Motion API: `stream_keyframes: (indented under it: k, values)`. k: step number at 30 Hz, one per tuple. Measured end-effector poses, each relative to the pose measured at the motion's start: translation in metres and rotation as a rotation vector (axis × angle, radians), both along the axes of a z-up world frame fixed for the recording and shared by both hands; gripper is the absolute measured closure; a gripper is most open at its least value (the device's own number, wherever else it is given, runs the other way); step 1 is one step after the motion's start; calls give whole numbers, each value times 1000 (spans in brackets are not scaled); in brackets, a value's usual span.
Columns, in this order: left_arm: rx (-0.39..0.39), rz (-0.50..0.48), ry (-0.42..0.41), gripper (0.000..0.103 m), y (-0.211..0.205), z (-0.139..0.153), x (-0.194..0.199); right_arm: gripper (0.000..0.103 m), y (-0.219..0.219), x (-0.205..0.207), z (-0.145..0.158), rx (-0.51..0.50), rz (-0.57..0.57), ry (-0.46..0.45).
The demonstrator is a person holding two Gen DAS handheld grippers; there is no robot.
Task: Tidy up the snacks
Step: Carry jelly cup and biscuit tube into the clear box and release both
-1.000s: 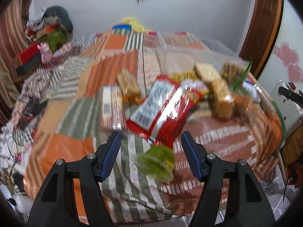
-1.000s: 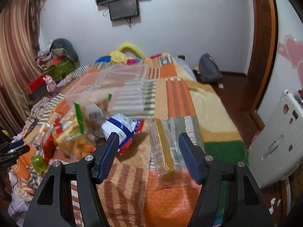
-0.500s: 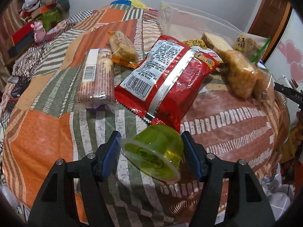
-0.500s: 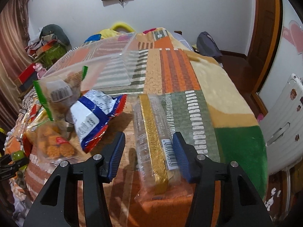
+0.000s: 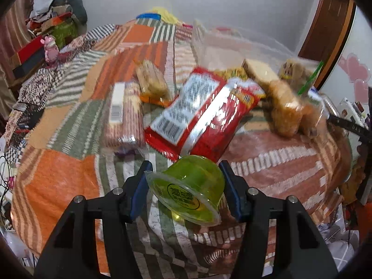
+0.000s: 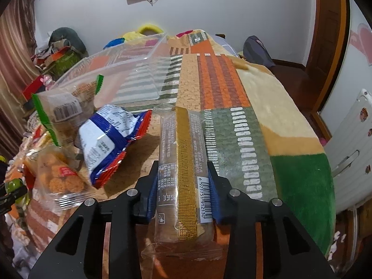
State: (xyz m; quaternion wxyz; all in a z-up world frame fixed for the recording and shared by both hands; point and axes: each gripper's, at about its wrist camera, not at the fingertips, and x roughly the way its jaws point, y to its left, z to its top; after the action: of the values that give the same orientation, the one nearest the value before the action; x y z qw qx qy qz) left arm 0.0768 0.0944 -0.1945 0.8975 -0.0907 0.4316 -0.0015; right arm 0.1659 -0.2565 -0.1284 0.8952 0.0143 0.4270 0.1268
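Observation:
My left gripper is shut on a green jelly cup, held tilted just above the bedspread, in front of a red snack bag. My right gripper is shut on a long clear biscuit pack with a gold stripe, lifted off the blanket. A clear plastic bin lies beyond the pile; it also shows in the left wrist view. A blue-and-white bag and a pack of fried balls lie left of the right gripper.
A striped wafer pack and a cracker pack lie left of the red bag. Bread packs sit at the right. The bed edge drops off at the right; a white appliance stands there.
My left gripper closed around the green jelly cup and raised it. My right gripper moved forward over the long biscuit pack, closed on it and lifted it.

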Motion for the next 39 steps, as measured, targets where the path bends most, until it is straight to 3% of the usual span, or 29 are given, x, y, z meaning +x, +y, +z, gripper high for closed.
stream_keyframes:
  k: [10,23,30,39]
  values:
    - [20,10,-145,45,3,59,15,69,12,-6,44,17,24,-122]
    - [20,-27,-295,45,-16,122,74,69,42,21,79,52,78,-260]
    - [9,-43,-321,45,-21,138,122,69,55,42,88,60,88,-301]
    - [9,-52,-258,45,-32,121,195,69,71,78,80,50,99,-300]
